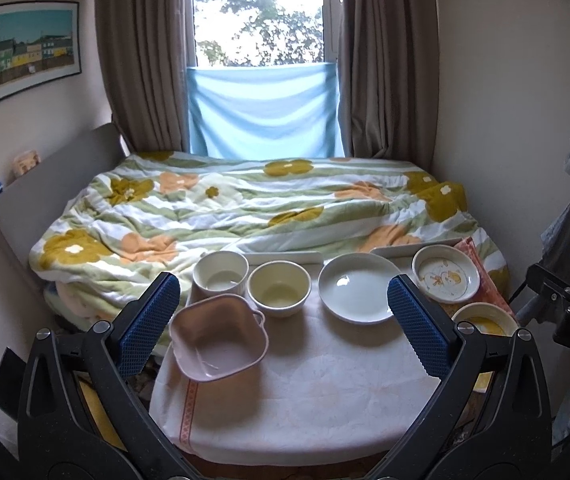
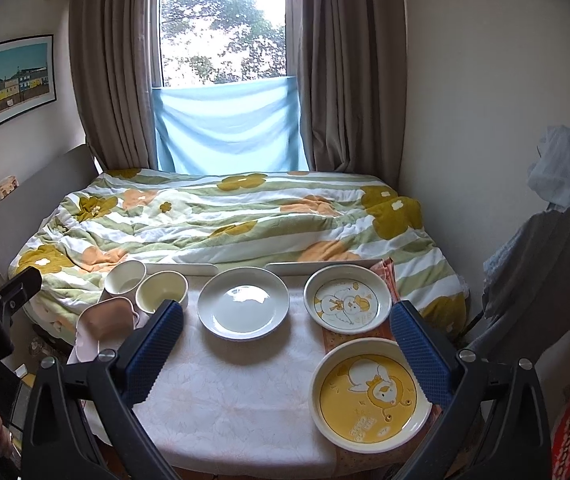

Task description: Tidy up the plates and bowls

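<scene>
On a small cloth-covered table (image 1: 305, 392) stand a pink square bowl (image 1: 217, 342), a white cup-like bowl (image 1: 221, 272), a cream round bowl (image 1: 279, 287), a plain white plate (image 1: 359, 293), a white cartoon plate (image 1: 445, 278) and a yellow cartoon plate (image 2: 369, 394). My left gripper (image 1: 283, 326) is open and empty above the table's near half, its left finger beside the pink bowl. My right gripper (image 2: 287, 350) is open and empty, its right finger over the yellow plate's rim. The plain plate (image 2: 243, 302) and the white cartoon plate (image 2: 347, 298) lie beyond it.
A bed with a flowered quilt (image 1: 245, 208) lies right behind the table. Two white trays (image 1: 285, 257) stand at the table's far edge. Clothes hang at the right (image 2: 557, 240). The other gripper shows at each view's edge (image 1: 565, 304).
</scene>
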A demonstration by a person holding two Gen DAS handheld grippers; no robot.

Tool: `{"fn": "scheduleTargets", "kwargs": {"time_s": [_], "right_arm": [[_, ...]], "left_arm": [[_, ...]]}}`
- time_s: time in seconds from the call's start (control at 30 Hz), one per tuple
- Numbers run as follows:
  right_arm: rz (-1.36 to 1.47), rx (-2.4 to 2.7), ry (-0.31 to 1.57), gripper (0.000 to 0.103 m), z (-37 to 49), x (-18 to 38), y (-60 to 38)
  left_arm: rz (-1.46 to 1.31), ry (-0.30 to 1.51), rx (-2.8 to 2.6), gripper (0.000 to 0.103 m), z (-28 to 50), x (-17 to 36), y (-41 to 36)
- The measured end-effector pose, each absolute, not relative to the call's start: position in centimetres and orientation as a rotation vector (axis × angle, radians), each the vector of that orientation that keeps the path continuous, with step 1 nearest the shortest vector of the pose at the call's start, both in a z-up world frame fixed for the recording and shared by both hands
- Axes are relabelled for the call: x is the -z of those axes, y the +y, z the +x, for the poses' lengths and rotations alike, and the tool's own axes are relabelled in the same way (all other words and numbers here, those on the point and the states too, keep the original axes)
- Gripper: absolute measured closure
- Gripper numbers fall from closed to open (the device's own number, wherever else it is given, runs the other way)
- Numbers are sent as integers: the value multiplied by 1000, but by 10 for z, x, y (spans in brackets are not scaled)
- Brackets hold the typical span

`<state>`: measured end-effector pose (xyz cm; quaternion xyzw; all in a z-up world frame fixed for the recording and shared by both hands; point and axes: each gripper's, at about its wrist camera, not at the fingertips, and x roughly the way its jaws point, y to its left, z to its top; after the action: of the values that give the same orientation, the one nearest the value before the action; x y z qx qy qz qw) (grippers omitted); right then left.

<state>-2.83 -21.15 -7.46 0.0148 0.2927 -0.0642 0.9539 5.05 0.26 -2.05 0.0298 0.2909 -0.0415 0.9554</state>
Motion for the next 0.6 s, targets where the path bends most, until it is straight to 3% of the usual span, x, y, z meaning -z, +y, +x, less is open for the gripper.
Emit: {"fn": "scheduleTargets", "kwargs": {"time_s": [0.17,0.47,0.57,0.6], "right_arm": [[110,234,689,0,-41,108,-247],[286,259,867,0,-67,204,-352],[341,222,929,12,-65,234,-383],[367,205,950,21,-64,243,-392]], "left_arm": [[135,701,143,0,78,61,-16],[210,904,348,0,96,162,-122],[228,978,398,0,99,197,-161],[234,1002,412,0,100,209,-173]]}}
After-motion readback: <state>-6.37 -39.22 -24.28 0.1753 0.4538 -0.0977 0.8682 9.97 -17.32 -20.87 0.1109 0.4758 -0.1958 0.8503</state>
